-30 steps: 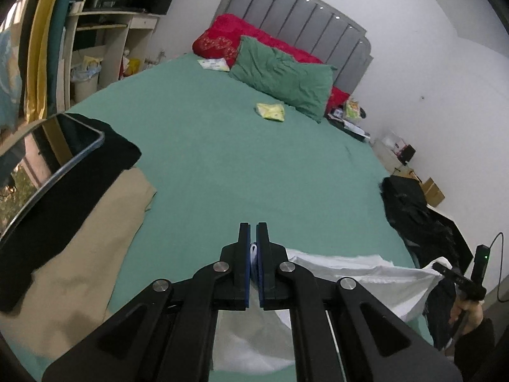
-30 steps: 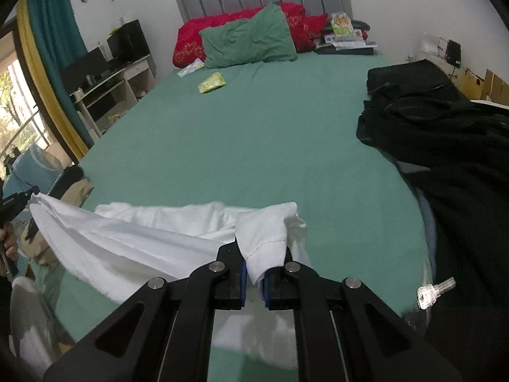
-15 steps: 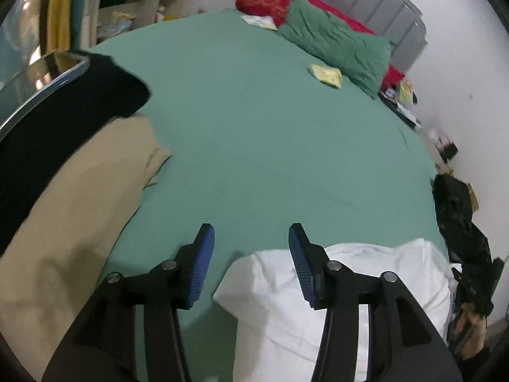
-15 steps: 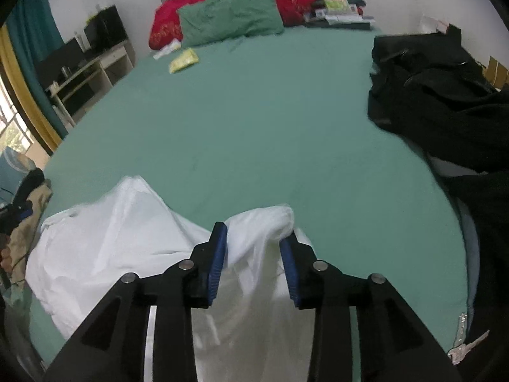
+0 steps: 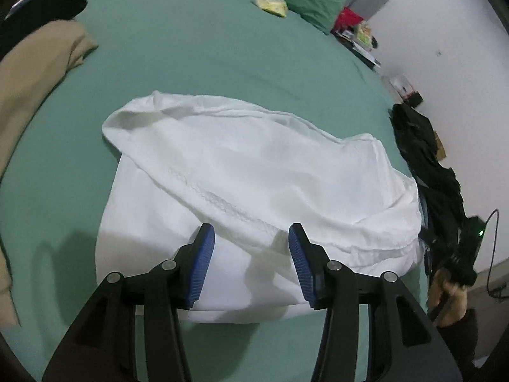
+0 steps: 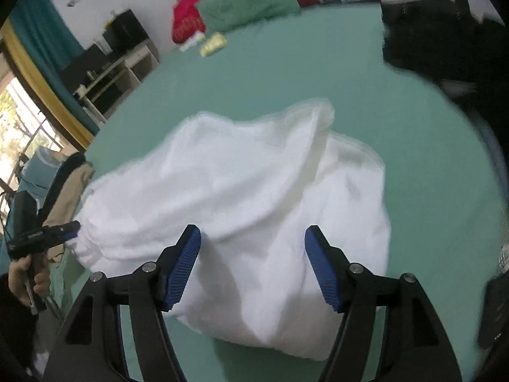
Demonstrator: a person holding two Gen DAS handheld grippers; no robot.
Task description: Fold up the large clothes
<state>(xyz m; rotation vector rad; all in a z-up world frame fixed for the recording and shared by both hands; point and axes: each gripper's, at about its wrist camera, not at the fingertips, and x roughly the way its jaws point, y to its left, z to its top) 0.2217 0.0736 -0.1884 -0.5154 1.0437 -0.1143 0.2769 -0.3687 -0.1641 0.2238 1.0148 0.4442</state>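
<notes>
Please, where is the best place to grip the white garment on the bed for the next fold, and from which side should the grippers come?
Probably the white garment at its two far corners, the left gripper at the bunched left corner, the right gripper at the raised right peak. Come from the near side: both are open above the near edge.

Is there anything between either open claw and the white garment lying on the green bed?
Nothing visible. The left claw and right claw both hang open directly over the crumpled white cotton garment; only bare green bedsheet surrounds it.
</notes>
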